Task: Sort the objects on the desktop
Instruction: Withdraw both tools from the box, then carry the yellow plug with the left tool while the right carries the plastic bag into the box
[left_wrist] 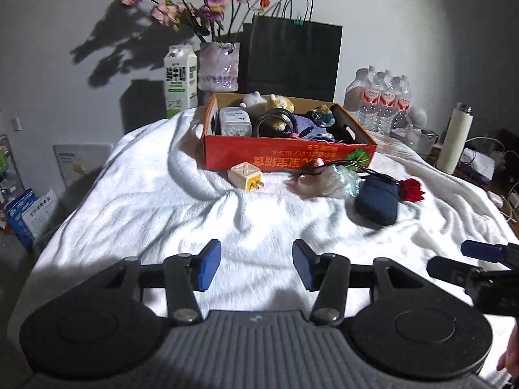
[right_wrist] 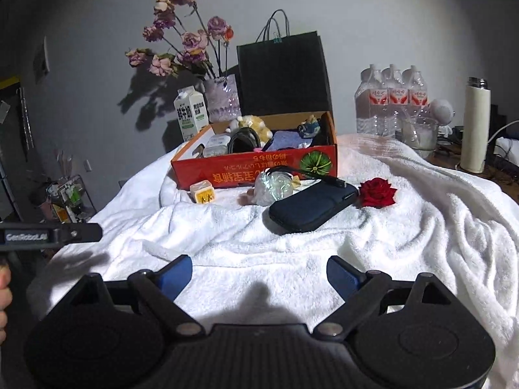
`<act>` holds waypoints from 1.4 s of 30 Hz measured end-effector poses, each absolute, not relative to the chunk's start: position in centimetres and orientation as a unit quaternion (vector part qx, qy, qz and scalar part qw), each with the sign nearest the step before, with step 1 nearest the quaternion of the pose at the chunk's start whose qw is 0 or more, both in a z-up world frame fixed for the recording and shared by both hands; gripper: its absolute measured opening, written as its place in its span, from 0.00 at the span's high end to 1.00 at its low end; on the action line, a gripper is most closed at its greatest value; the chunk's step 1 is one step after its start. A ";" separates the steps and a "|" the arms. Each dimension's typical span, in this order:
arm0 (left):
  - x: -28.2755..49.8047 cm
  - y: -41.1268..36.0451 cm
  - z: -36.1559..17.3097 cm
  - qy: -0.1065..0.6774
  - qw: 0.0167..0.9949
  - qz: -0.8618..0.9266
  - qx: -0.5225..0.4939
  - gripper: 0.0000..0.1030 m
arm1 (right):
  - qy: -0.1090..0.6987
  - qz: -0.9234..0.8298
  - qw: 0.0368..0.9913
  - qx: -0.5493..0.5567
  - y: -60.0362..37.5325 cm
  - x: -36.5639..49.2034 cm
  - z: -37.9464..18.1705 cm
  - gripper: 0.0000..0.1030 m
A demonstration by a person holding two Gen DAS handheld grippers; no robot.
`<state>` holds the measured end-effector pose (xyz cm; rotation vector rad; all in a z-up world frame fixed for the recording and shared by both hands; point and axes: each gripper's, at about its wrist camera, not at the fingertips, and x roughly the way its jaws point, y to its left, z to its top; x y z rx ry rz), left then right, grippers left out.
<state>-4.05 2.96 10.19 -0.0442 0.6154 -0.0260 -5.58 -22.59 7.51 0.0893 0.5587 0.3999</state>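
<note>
Desktop objects lie on a rumpled white towel spread over the table, against a plain grey wall. One red cardboard box sits mid-table, already packed with small items. Just in front of it, on the towel: one yellow-and-white plug adapter, one crumpled clear wrapper, one dark blue pouch with a black cable across it, and one red rose head. Behind the box stand one milk carton, one vase of faded flowers and one black paper bag; the bottled water pack shows perhaps three bottles. Left gripper and right gripper hover spread wide, both empty.
</note>
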 end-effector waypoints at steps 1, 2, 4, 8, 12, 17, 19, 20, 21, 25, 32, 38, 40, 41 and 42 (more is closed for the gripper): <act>-2.7 3.3 10.0 0.298 0.954 -0.020 -0.019 0.49 | 0.274 0.201 0.940 0.041 -22.3 -4.8 7.4 0.13; -1.1 3.6 9.7 0.296 0.955 -0.032 -0.014 0.48 | 0.275 0.205 0.938 0.039 -21.9 -3.9 7.3 0.13; 2.6 4.0 9.0 0.303 0.951 -0.055 0.002 0.45 | 0.277 0.211 0.937 0.037 -21.2 -1.7 7.2 0.15; 10.0 4.3 7.3 0.326 0.944 -0.046 0.010 0.45 | 0.264 0.221 0.938 0.032 -19.5 3.9 6.4 0.18; 15.5 3.9 6.0 0.354 0.934 -0.039 -0.023 0.44 | 0.274 0.185 0.944 0.012 -17.5 9.2 5.4 0.24; 19.3 2.9 4.6 0.377 0.925 0.009 -0.044 0.37 | 0.278 0.179 0.944 0.000 -15.7 12.7 4.5 0.26; 20.2 2.4 4.1 0.376 0.925 0.039 -0.036 0.36 | 0.279 0.182 0.943 0.002 -15.3 13.3 4.0 0.27; 20.5 2.1 3.9 0.375 0.925 0.049 -0.033 0.36 | 0.282 0.185 0.941 0.006 -15.2 13.5 3.7 0.28; 20.7 1.9 3.8 0.370 0.927 0.057 -0.029 0.38 | 0.286 0.187 0.940 0.011 -15.3 13.7 3.3 0.29; 20.5 1.4 3.8 0.361 0.928 0.084 -0.017 0.61 | 0.285 0.186 0.940 0.032 -16.0 14.0 2.9 0.54; 16.1 1.6 5.3 0.341 0.938 0.058 -0.013 0.62 | 0.283 0.202 0.935 0.076 -17.5 13.1 2.9 0.66; 8.7 2.8 8.2 0.323 0.945 0.026 -0.055 0.63 | 0.288 0.263 0.906 0.164 -19.8 10.3 3.5 0.67; 6.1 3.0 8.9 0.317 0.946 0.021 -0.062 0.63 | 0.276 0.269 0.906 0.173 -20.3 8.1 4.2 0.67; 5.0 3.1 9.1 0.317 0.946 0.019 -0.066 0.63 | 0.268 0.269 0.907 0.180 -20.7 6.9 4.4 0.67; 4.0 3.3 9.2 0.319 0.945 0.022 -0.073 0.63 | 0.260 0.270 0.908 0.188 -21.0 5.6 4.7 0.67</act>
